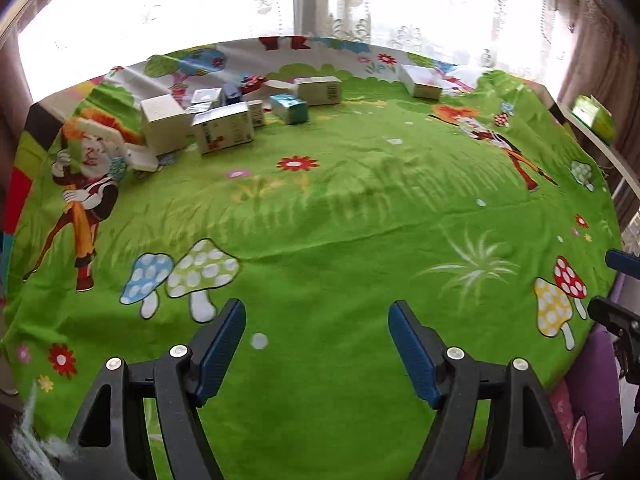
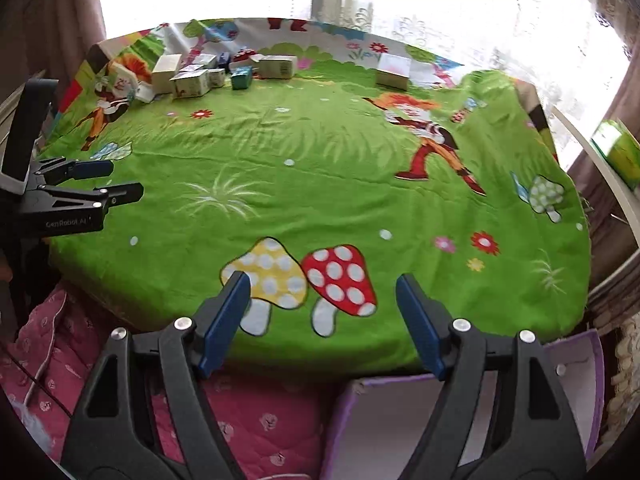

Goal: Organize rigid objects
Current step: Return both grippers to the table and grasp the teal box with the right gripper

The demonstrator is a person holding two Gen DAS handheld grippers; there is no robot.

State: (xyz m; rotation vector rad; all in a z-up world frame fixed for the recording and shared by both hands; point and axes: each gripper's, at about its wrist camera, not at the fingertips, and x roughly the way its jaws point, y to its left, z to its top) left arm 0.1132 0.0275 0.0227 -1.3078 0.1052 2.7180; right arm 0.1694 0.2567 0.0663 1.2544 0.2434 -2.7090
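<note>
Both my left claw (image 1: 316, 344) and right claw (image 2: 322, 320) stand apart, empty; the boxes (image 1: 222, 130) beyond the mushroom print (image 1: 180, 276) look light, stiff, best gripped across flat sides.

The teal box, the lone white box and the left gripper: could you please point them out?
teal box (image 1: 289, 109), left wrist view, front face.
lone white box (image 2: 393, 71), right wrist view, top face.
left gripper (image 1: 316, 322), left wrist view, midway between fingertips.

The only legible lettering is "GenRobot AI", white on the black body of the left gripper (image 2: 108, 180), at nine o'clock in the right wrist view. Print on the boxes (image 1: 224, 130) is too blurred to read.
</note>
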